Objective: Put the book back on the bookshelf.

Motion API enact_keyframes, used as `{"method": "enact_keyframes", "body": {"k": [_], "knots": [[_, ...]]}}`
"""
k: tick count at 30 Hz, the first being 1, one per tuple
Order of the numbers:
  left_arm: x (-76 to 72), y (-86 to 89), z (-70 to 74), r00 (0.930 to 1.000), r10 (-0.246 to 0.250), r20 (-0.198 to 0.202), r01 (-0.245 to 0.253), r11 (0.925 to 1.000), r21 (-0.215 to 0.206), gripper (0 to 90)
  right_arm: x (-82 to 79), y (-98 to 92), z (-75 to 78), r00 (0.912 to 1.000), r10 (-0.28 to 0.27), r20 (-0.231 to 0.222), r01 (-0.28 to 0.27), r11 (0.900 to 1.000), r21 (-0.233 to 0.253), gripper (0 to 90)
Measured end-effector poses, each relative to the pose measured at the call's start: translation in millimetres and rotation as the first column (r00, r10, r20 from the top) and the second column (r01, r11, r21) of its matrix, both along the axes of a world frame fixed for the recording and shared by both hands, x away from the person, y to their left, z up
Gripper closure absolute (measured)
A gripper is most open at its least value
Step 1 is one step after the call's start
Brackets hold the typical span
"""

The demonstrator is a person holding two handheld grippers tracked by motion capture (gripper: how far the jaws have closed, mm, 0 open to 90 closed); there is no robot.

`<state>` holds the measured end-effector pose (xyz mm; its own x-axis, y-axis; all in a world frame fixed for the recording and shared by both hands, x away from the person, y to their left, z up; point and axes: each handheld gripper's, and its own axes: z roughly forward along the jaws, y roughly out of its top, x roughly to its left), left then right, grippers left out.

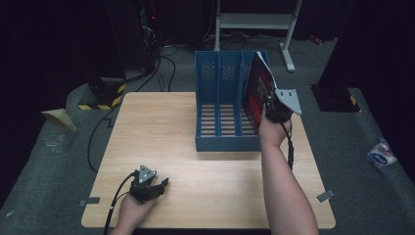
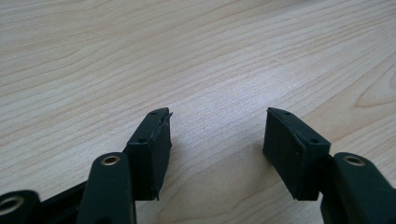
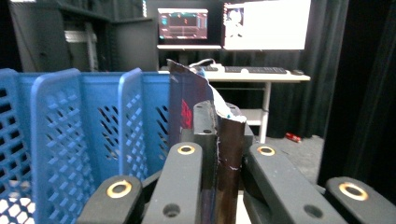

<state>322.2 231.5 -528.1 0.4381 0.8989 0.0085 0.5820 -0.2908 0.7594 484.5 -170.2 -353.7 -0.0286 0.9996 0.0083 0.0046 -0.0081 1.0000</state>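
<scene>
The right hand-held gripper clenches a red booklet upright over the blue file rack's rightmost slot, apparently for filing, while the left hand-held gripper rests released on the counter.

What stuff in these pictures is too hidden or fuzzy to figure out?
- Words on the red book: too small in the high view; edge-on and squeezed between the right hand-held gripper's jaws in its own view.
- Right slot of the blue file rack: the book and hand cover it.
- White packet on the floor: label too small.
</scene>
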Motion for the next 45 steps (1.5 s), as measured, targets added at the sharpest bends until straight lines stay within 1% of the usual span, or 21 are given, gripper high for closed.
{"method": "enact_keyframes", "body": {"k": [2, 4, 7, 9, 15, 16, 17, 18, 21, 25, 28, 32, 37, 40, 45], "knots": [[0.0, 0.0, 0.0, 1.0000, 0.000, 0.000, 0.000, 1.0000, 0.000, 41.3, -3.2, 1.5, 3.7, 0.9997, 0.004, 0.023, -0.004, 1.000, 0.005, 86.7], [0.0, 0.0, 0.0, 1.0000, 0.000, 0.000, 0.000, 1.0000, 0.000, 41.4, -4.0, 1.2, 5.6, 0.9994, 0.005, 0.035, -0.006, 1.000, 0.016, 86.7], [0.0, 0.0, 0.0, 1.0000, 0.000, 0.000, 0.000, 1.0000, 0.000, 41.4, -2.6, -1.2, 3.7, 0.9995, -0.011, 0.028, 0.010, 1.000, 0.027, 86.7], [0.0, 0.0, 0.1, 1.0000, 0.000, -0.001, 0.000, 1.0000, 0.001, 41.3, -1.4, -1.8, 0.3, 0.9995, -0.020, 0.024, 0.020, 1.000, 0.013, 86.6], [0.0, 0.1, 0.1, 1.0000, 0.000, -0.001, 0.000, 1.0000, 0.000, 41.4, -1.6, -3.4, -7.5, 0.9993, -0.031, 0.019, 0.031, 0.999, 0.009, 86.6], [0.0, 0.1, 0.1, 1.0000, 0.000, -0.001, 0.000, 1.0000, 0.000, 41.4, -1.9, -4.4, -7.8, 0.9994, -0.031, 0.018, 0.031, 0.999, 0.015, 86.6], [0.0, 0.1, 0.1, 1.0000, 0.000, -0.001, 0.000, 1.0000, 0.000, 41.4, -2.4, -5.2, -7.2, 0.9995, -0.025, 0.020, 0.025, 1.000, 0.019, 86.7], [0.0, 0.0, 0.1, 1.0000, 0.000, -0.001, 0.000, 1.0000, 0.000, 41.4, -3.7, -5.4, -5.9, 0.9993, -0.023, 0.029, 0.023, 1.000, 0.011, 86.7], [0.1, 0.2, 0.1, 1.0000, -0.002, -0.001, 0.002, 1.0000, 0.002, 41.4, -6.1, -4.7, 0.1, 0.9984, -0.018, 0.054, 0.018, 1.000, 0.012, 86.7], [0.0, 0.0, 0.1, 1.0000, -0.001, -0.002, 0.001, 1.0000, 0.000, 41.4, -4.8, -3.0, 3.2, 0.9981, -0.020, 0.058, 0.020, 1.000, 0.001, 86.7], [0.0, 0.0, 0.0, 1.0000, 0.000, 0.000, 0.000, 1.0000, 0.000, 41.4, -4.1, -0.5, 0.1, 0.9982, -0.022, 0.057, 0.022, 1.000, -0.009, 86.7], [0.1, 0.2, 0.1, 1.0000, -0.001, -0.001, 0.001, 1.0000, 0.001, 41.4, -3.6, 0.4, -3.8, 0.9987, -0.023, 0.046, 0.024, 1.000, -0.009, 86.6], [0.2, 0.3, 0.1, 1.0000, -0.003, 0.000, 0.003, 1.0000, 0.002, 41.6, -2.9, -1.5, -9.6, 0.9995, -0.016, 0.029, 0.016, 1.000, -0.017, 86.5], [0.4, 0.3, 0.1, 1.0000, -0.004, 0.001, 0.004, 1.0000, 0.002, 41.7, -4.3, -3.6, -10.4, 0.9996, -0.011, 0.028, 0.011, 1.000, -0.020, 86.4], [0.4, 0.4, 0.2, 1.0000, -0.005, 0.002, 0.005, 1.0000, 0.006, 41.7, -6.5, -10.0, -8.5, 0.9998, 0.007, 0.018, -0.007, 1.000, 0.004, 86.2]]}}
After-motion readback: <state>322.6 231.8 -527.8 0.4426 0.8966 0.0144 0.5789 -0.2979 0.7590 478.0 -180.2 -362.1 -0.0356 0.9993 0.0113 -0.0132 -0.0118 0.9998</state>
